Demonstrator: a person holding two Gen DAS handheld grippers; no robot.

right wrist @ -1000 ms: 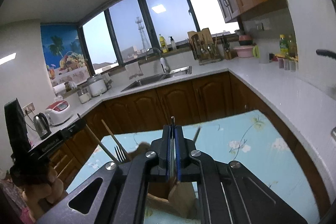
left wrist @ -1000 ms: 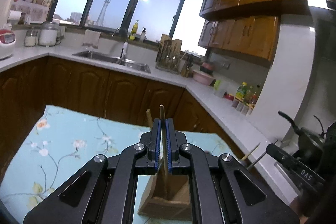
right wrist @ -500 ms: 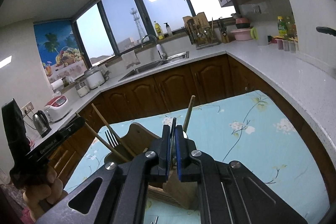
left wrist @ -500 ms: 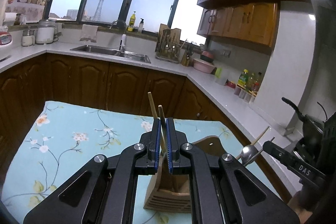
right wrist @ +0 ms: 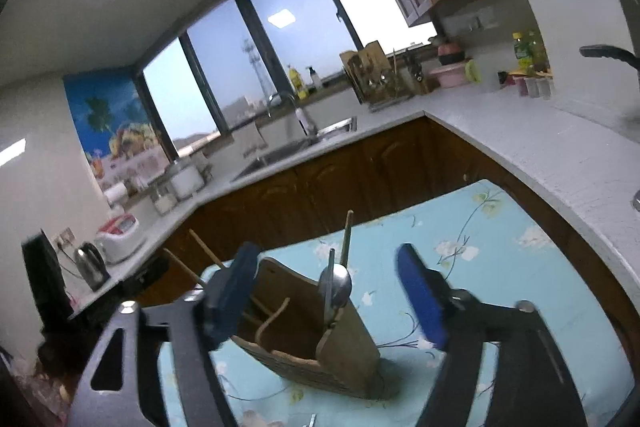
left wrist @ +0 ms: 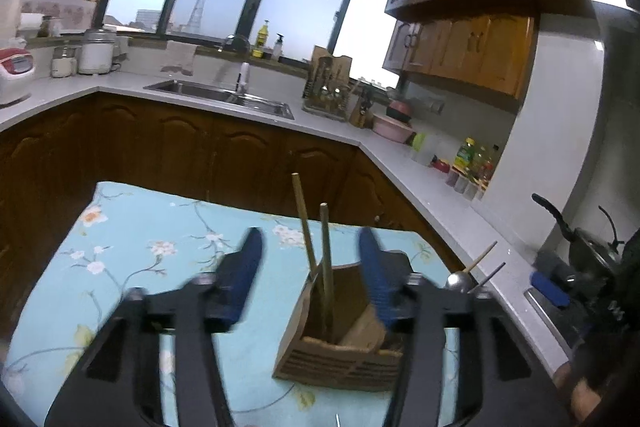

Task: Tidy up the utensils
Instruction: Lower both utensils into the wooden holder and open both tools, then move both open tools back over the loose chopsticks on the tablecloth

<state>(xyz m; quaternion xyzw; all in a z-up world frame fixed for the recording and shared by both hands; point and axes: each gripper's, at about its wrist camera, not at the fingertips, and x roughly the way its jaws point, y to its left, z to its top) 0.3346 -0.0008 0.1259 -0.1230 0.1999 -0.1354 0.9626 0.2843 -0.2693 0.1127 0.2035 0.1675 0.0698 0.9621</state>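
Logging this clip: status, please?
Both grippers, left and right, just opened, nothing held. Chopsticks and spoon stand in wooden holder. Nothing blocking.

blurred: left claw (left wrist: 310, 253) | hidden: holder (left wrist: 340, 359) contents (lower ends)

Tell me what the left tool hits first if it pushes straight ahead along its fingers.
Probably the two chopsticks standing in the wooden utensil holder, which sit between the just-opened fingers of the left tool, touching neither. Depth is uncertain.

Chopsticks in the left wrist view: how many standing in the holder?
2: taller chopstick leaning left, shorter chopstick beside it, both in the wooden holder. More may be hidden.
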